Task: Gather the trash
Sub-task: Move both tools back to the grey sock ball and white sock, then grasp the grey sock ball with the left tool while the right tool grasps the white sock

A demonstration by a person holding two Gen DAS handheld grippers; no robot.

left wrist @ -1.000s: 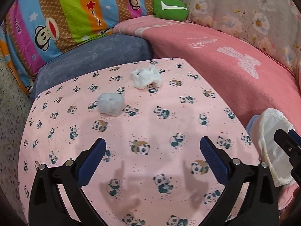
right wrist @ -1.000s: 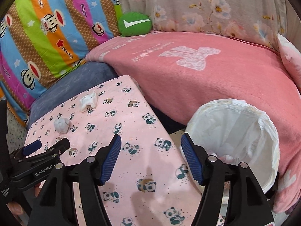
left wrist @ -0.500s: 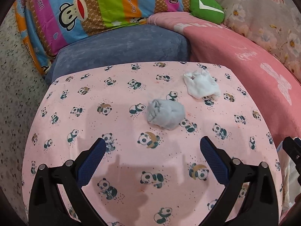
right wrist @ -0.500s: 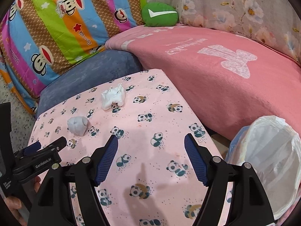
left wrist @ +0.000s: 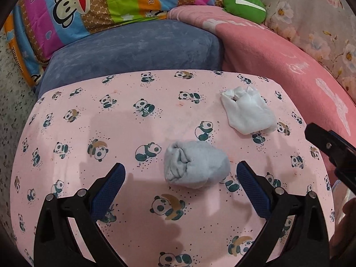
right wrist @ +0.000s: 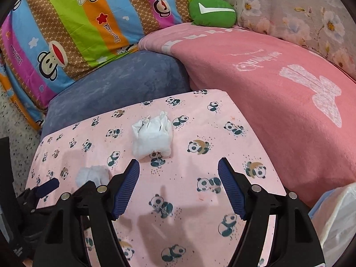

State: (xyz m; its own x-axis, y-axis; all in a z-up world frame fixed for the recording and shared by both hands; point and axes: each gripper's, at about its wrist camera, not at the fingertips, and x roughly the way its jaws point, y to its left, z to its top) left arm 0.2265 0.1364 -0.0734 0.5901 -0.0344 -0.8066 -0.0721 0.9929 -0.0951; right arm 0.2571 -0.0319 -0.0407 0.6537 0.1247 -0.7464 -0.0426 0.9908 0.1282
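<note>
While both tools stand wide open and empty, the left gripper brackets a grey wad without touching it. Just ahead of the right gripper lies a white crumpled tissue (both on the panda-print cloth). A white-lined bin sits at right.

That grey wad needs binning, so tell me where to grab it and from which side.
Take the grey wad across its rounded middle, coming down from above with the left gripper, whose open jaws already stand either side of it. It lies as a squat lump on the panda cloth, apart from the white tissue, so nothing crowds it.
</note>
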